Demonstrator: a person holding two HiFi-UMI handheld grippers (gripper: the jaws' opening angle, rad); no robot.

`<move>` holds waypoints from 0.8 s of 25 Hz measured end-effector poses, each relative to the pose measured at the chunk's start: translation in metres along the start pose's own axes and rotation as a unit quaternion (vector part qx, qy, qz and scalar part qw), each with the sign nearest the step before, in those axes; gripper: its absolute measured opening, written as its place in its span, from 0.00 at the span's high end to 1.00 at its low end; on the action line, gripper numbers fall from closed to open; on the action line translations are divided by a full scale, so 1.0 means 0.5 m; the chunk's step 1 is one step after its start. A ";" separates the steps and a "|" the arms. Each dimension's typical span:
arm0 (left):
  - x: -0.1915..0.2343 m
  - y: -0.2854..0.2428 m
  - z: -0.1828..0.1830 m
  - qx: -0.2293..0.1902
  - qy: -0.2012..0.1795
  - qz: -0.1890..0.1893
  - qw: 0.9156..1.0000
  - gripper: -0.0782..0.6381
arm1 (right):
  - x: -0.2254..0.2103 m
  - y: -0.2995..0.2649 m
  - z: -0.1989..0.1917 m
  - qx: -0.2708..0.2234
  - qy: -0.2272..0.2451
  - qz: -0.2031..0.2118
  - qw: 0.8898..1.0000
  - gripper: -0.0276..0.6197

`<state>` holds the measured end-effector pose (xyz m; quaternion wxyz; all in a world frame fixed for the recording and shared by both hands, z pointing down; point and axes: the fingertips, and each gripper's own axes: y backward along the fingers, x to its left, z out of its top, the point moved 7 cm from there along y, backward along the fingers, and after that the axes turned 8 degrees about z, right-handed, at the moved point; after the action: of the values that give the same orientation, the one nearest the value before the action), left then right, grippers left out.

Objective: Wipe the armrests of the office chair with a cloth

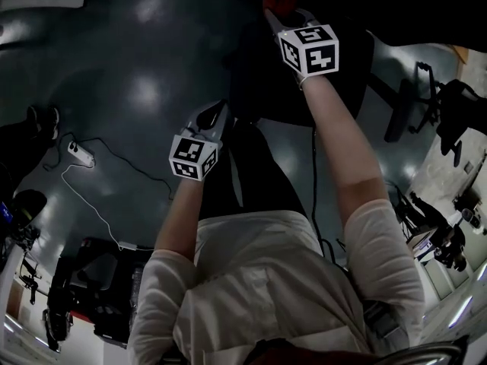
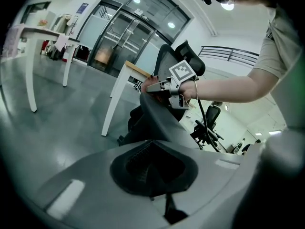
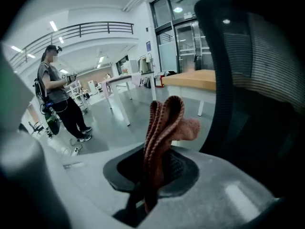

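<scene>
My right gripper (image 1: 285, 10) is shut on a red-brown knitted cloth (image 3: 164, 123), which stands folded out of its jaws (image 3: 152, 175). It is held out at arm's length against the black office chair (image 1: 319, 90), whose mesh back (image 3: 259, 75) fills the right of the right gripper view. In the left gripper view the right gripper's marker cube (image 2: 183, 73) sits at the top of a dark curved part of the chair (image 2: 159, 118). My left gripper (image 1: 215, 111) hangs lower and nearer to me, beside the chair, shut with nothing in it (image 2: 152, 168).
A power strip with its cable (image 1: 80, 152) lies on the grey floor to the left. Other black chairs (image 1: 449, 112) stand at the right. White tables (image 2: 47, 37) and a wood-topped desk (image 2: 136, 70) stand beyond. Another person (image 3: 57, 94) stands further off.
</scene>
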<state>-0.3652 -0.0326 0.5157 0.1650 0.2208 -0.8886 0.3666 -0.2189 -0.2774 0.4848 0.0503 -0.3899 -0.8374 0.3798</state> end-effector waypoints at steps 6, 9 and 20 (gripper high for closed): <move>-0.008 -0.003 -0.009 -0.003 0.015 0.003 1.000 0.88 | 0.038 -0.029 0.018 0.055 0.062 0.019 0.996 0.88; -0.010 -0.002 -0.013 0.001 0.009 -0.003 1.000 0.87 | 0.053 -0.040 0.030 0.065 0.080 0.032 0.994 0.88; 0.039 0.038 -0.010 -0.017 0.020 0.016 1.000 0.87 | 0.183 -0.080 0.043 0.126 0.164 0.082 0.975 0.88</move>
<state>-0.3910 -0.0220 0.5170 0.1810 0.1959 -0.8948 0.3581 -0.3149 -0.2432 0.4771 0.2042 -0.5045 -0.7286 0.4158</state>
